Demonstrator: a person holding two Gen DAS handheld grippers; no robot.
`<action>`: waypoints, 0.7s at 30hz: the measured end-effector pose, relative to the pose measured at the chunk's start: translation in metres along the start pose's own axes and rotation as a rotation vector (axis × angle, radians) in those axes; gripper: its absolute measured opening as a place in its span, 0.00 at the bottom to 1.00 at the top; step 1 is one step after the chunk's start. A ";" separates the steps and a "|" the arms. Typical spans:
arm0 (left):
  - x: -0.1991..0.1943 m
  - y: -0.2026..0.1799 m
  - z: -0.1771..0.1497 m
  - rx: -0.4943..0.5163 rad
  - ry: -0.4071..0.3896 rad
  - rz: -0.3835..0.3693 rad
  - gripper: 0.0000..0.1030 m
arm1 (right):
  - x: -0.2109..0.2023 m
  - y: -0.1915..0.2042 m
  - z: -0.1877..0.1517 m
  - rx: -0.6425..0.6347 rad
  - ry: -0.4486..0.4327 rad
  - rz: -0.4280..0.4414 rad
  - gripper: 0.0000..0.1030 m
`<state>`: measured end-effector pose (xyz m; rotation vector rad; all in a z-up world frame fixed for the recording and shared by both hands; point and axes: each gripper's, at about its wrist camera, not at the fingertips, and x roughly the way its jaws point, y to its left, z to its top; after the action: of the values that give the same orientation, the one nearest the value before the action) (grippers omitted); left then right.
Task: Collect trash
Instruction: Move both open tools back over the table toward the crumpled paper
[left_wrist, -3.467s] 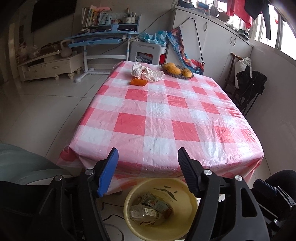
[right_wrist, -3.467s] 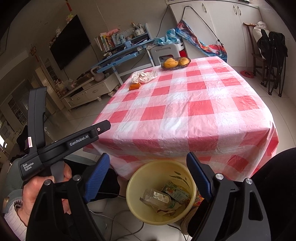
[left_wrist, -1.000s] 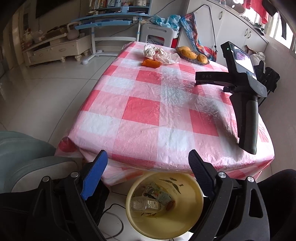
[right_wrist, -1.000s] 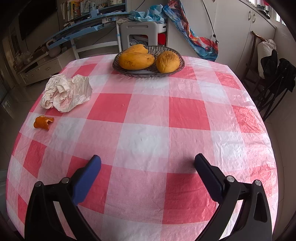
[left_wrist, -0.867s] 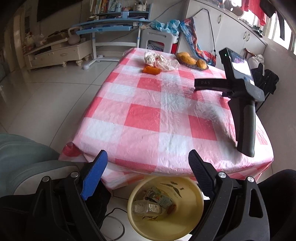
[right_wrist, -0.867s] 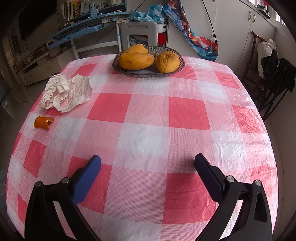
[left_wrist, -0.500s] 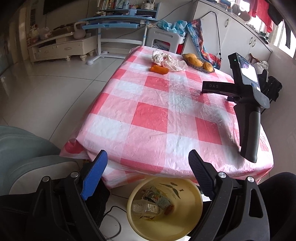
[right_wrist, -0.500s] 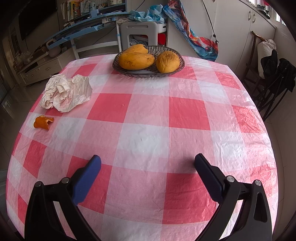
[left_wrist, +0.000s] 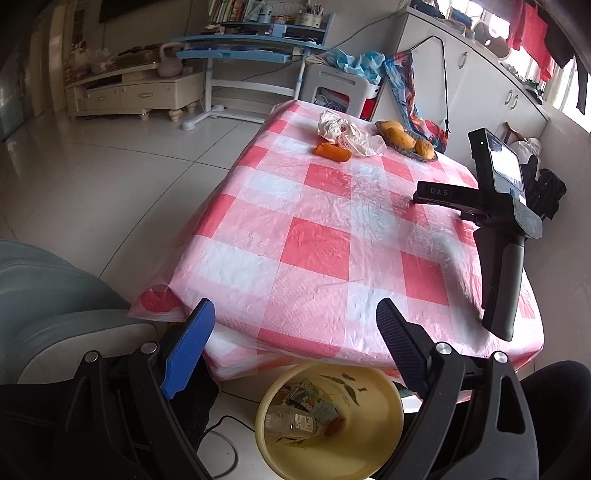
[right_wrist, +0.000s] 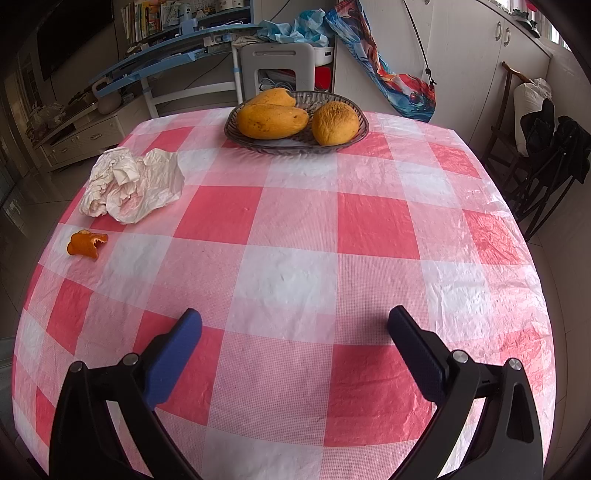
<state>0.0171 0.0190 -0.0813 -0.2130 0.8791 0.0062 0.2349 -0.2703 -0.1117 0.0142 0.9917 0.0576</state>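
A crumpled white paper wad (right_wrist: 131, 184) and an orange peel (right_wrist: 86, 244) lie at the far left of the red-and-white checked table (right_wrist: 295, 258). My right gripper (right_wrist: 295, 325) hovers open and empty over the near middle of the table, well short of both. Below the table's near edge, my left gripper (left_wrist: 295, 314) is open and empty above a yellow bin (left_wrist: 369, 417) that holds a plastic bottle and wrappers. In the left wrist view the paper wad (left_wrist: 345, 131) and peel (left_wrist: 332, 152) sit at the far end, and the right tool's handle (left_wrist: 498, 240) stands over the table.
A glass dish (right_wrist: 297, 142) with mangoes and an orange fruit stands at the table's far edge. A grey-green seat (left_wrist: 48, 306) is at the left of the bin, and a cable (left_wrist: 225, 439) lies on the floor. Dark chairs (right_wrist: 546, 155) stand at the right.
The left wrist view has tilted and shifted slightly, so the table sits more to the right. The right gripper has not moved. Both jaws stay as wide as before.
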 end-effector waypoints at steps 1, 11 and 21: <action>0.000 0.001 0.000 -0.004 0.002 -0.001 0.83 | 0.000 0.001 0.001 0.000 0.000 0.000 0.93; -0.011 0.000 0.000 0.003 -0.013 -0.007 0.83 | 0.001 0.001 0.001 0.000 0.000 0.000 0.93; -0.021 -0.018 0.047 0.076 -0.063 0.026 0.86 | 0.001 0.001 0.001 0.000 0.000 0.000 0.93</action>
<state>0.0409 0.0122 -0.0327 -0.1297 0.8173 0.0034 0.2365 -0.2691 -0.1117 0.0141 0.9916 0.0575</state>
